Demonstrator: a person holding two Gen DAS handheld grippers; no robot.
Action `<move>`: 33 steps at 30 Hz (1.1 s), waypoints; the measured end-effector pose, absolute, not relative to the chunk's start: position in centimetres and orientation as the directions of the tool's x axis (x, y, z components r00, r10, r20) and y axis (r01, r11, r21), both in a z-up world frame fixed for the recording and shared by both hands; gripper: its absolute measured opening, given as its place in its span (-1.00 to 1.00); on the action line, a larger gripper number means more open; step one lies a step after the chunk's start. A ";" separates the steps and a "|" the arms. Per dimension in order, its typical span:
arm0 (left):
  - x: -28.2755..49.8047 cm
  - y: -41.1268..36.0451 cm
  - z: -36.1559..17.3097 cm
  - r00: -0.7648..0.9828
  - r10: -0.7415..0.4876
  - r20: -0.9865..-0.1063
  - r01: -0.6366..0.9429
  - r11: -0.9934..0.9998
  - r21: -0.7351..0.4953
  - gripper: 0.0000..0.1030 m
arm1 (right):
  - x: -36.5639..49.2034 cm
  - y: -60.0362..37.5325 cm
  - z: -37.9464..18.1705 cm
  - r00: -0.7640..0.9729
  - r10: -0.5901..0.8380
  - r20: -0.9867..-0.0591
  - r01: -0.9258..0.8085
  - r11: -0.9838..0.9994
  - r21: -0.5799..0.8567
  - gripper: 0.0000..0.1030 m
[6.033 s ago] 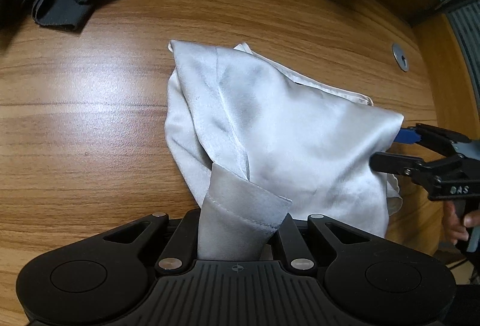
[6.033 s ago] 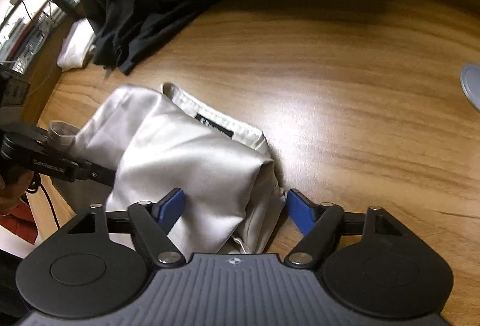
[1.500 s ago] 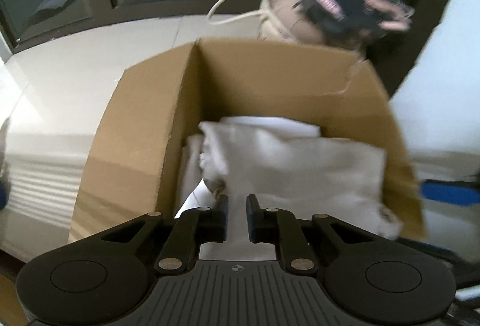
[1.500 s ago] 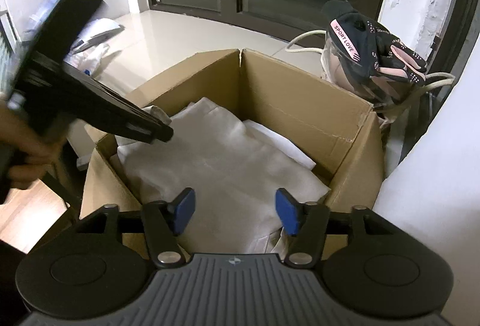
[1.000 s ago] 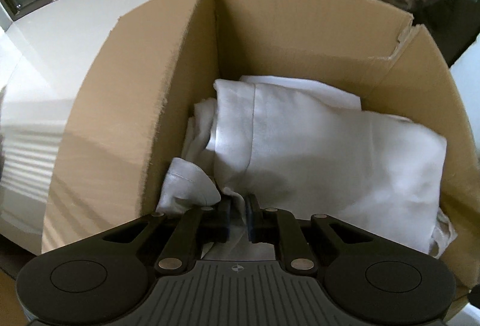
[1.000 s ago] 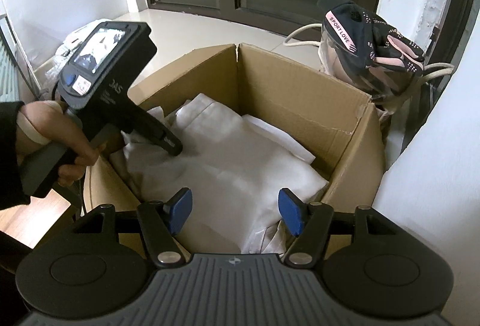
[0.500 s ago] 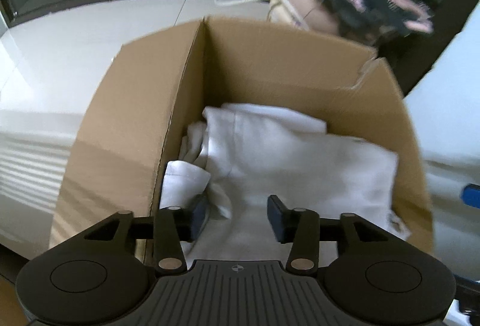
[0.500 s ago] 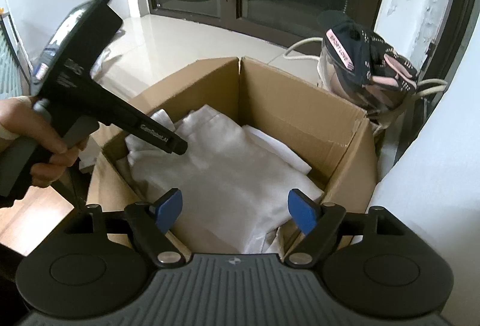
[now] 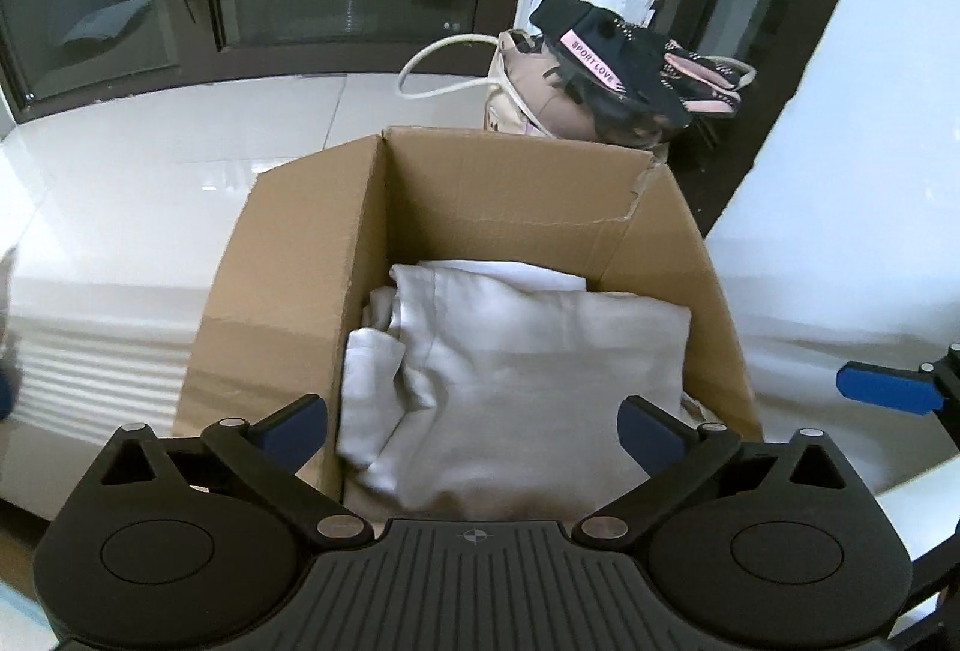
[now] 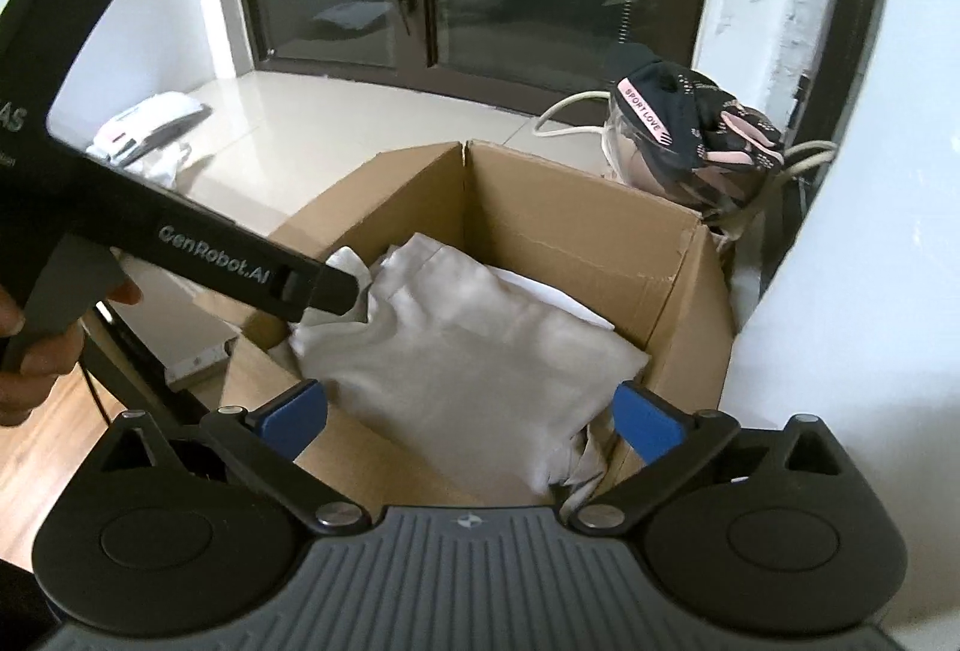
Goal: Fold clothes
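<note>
Folded white garment (image 9: 516, 369) is seen lying inside the cardboard box (image 9: 288, 291). Left hand-held gripper (image 9: 474, 426) and right hand-held gripper (image 10: 471, 414) are held above it, jaws opening wide, nothing pinched between them.

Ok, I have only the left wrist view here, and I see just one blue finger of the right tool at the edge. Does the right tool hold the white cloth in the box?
Observer: No. The right tool is opening above the white cloth; its pads do not press on it.
Operator: And where is the tip of my left tool?
Observer: The left tool, also opening and holding nothing, has its tip over the left rim of the cardboard box, by a corner of the cloth.
Operator: Is anything on the floor left of the box?
Observer: Yes, a white bundle lies on the pale floor there.
</note>
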State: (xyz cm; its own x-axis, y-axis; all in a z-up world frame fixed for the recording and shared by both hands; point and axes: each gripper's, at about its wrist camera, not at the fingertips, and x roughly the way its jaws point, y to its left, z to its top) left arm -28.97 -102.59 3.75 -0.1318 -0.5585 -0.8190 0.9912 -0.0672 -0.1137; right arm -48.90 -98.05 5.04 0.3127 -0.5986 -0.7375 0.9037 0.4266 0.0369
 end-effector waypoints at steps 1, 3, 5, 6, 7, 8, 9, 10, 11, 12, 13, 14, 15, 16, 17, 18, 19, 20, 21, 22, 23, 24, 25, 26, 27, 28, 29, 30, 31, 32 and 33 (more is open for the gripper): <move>-28.9 -102.1 4.0 -0.131 -0.559 -0.819 0.991 -0.068 -0.112 0.99 | -48.9 -97.6 5.2 0.304 -0.602 -0.738 0.909 0.416 0.035 0.99; -28.9 -101.2 4.5 -0.129 -0.561 -0.818 0.992 -0.074 -0.105 1.00 | -48.9 -96.7 5.4 0.283 -0.609 -0.741 0.920 0.391 0.030 0.99; -29.0 -100.2 4.8 -0.121 -0.563 -0.817 0.993 -0.080 -0.092 1.00 | -49.0 -95.9 5.5 0.256 -0.610 -0.750 0.933 0.359 0.027 0.99; -29.1 -99.7 4.9 -0.116 -0.562 -0.819 0.993 -0.083 -0.084 1.00 | -49.1 -95.6 5.6 0.244 -0.607 -0.756 0.939 0.342 0.028 0.99; -29.2 -99.3 4.9 -0.112 -0.560 -0.821 0.993 -0.086 -0.077 1.00 | -49.4 -95.2 5.6 0.233 -0.606 -0.760 0.945 0.325 0.031 0.99; -29.3 -98.8 4.9 -0.109 -0.558 -0.823 0.993 -0.089 -0.071 1.00 | -49.6 -94.8 5.6 0.223 -0.606 -0.764 0.951 0.307 0.034 0.99; -29.4 -98.3 4.9 -0.107 -0.555 -0.825 0.994 -0.093 -0.066 1.00 | -49.8 -94.4 5.7 0.213 -0.606 -0.766 0.956 0.290 0.036 0.99; -29.5 -97.9 4.8 -0.104 -0.551 -0.828 0.994 -0.094 -0.062 1.00 | -50.0 -94.2 5.7 0.204 -0.607 -0.768 0.960 0.276 0.037 0.99; -29.6 -97.4 4.7 -0.101 -0.546 -0.831 0.994 -0.095 -0.058 1.00 | -50.2 -93.9 5.8 0.198 -0.608 -0.769 0.964 0.261 0.042 0.99; -29.6 -97.0 4.6 -0.098 -0.543 -0.834 0.994 -0.096 -0.054 1.00 | -50.4 -93.6 5.8 0.196 -0.609 -0.769 0.967 0.251 0.048 0.99; -29.7 -96.5 4.4 -0.097 -0.539 -0.837 0.994 -0.098 -0.052 1.00 | -50.6 -93.4 5.9 0.195 -0.609 -0.769 0.969 0.241 0.054 0.99; -29.8 -96.0 4.3 -0.096 -0.534 -0.840 0.994 -0.098 -0.052 1.00 | -50.7 -93.2 6.1 0.195 -0.609 -0.769 0.970 0.238 0.058 0.99; -29.8 -95.6 4.2 -0.095 -0.530 -0.843 0.994 -0.096 -0.052 1.00 | -50.8 -93.0 6.2 0.196 -0.609 -0.769 0.970 0.235 0.061 0.99; -29.9 -95.2 4.1 -0.093 -0.525 -0.846 0.994 -0.094 -0.051 1.00 | -50.8 -92.8 6.3 0.193 -0.611 -0.768 0.970 0.234 0.057 0.99; -29.9 -94.8 4.1 -0.091 -0.524 -0.847 0.995 -0.091 -0.050 1.00 | -50.8 -92.7 6.4 0.189 -0.614 -0.766 0.971 0.234 0.053 0.99; -29.9 -94.5 4.2 -0.088 -0.525 -0.847 0.995 -0.089 -0.049 1.00 | -50.7 -92.7 6.5 0.186 -0.617 -0.764 0.971 0.235 0.046 0.99; -30.0 -94.2 4.2 -0.086 -0.526 -0.846 0.995 -0.087 -0.047 1.00 | -50.7 -92.6 6.6 0.187 -0.618 -0.764 0.970 0.239 0.044 0.99; -30.0 -93.9 4.3 -0.084 -0.527 -0.846 0.995 -0.085 -0.046 1.00 | -50.7 -92.6 6.6 0.188 -0.617 -0.764 0.969 0.243 0.043 0.99; -30.0 -93.6 4.3 -0.082 -0.528 -0.846 0.996 -0.083 -0.045 1.00 | -50.6 -92.7 6.7 0.191 -0.615 -0.765 0.968 0.247 0.043 0.99; -30.0 -93.4 4.4 -0.077 -0.530 -0.845 0.996 -0.081 -0.041 1.00 | -50.6 -92.7 6.8 0.195 -0.615 -0.764 0.967 0.252 0.043 0.99; -30.1 -93.2 4.5 -0.072 -0.533 -0.843 0.996 -0.080 -0.034 1.00 | -50.5 -92.8 6.9 0.198 -0.615 -0.763 0.965 0.258 0.043 0.99; -30.2 -93.0 4.7 -0.068 -0.536 -0.842 0.996 -0.079 -0.030 1.00 | -50.5 -92.9 7.0 0.202 -0.614 -0.763 0.964 0.263 0.043 0.99; -30.3 -92.8 4.8 -0.066 -0.537 -0.841 0.997 -0.077 -0.029 1.00 | -50.5 -92.9 7.1 0.206 -0.614 -0.762 0.962 0.269 0.043 0.99; -30.3 -92.7 4.9 -0.065 -0.537 -0.841 0.997 -0.074 -0.030 1.00 | -50.4 -93.0 7.2 0.209 -0.614 -0.761 0.960 0.277 0.041 0.99; -30.4 -92.5 5.0 -0.064 -0.537 -0.841 0.997 -0.069 -0.031 1.00 | -50.3 -93.1 7.2 0.212 -0.613 -0.761 0.958 0.283 0.039 0.99; -30.4 -92.4 5.0 -0.062 -0.536 -0.842 0.997 -0.065 -0.032 1.00 | -50.3 -93.2 7.3 0.213 -0.612 -0.761 0.957 0.288 0.037 0.99; -30.5 -92.2 5.1 -0.059 -0.536 -0.842 0.998 -0.059 -0.032 1.00 | -50.2 -93.3 7.3 0.215 -0.611 -0.762 0.956 0.293 0.035 0.99; -30.5 -92.1 5.2 -0.053 -0.537 -0.842 0.998 -0.053 -0.029 1.00 | -50.3 -93.3 7.3 0.218 -0.609 -0.762 0.954 0.297 0.036 0.99; -30.6 -91.9 5.2 -0.048 -0.538 -0.841 0.999 -0.048 -0.026 1.00 | -50.3 -93.3 7.3 0.221 -0.608 -0.763 0.953 0.301 0.037 0.99; -30.6 -91.7 5.2 -0.046 -0.540 -0.841 0.999 -0.045 -0.026 1.00 | -50.3 -93.4 7.3 0.223 -0.607 -0.763 0.952 0.305 0.036 0.99; -30.6 -91.6 5.2 -0.045 -0.540 -0.840 0.999 -0.041 -0.027 1.00 | -50.3 -93.4 7.3 0.225 -0.606 -0.763 0.950 0.309 0.035 0.99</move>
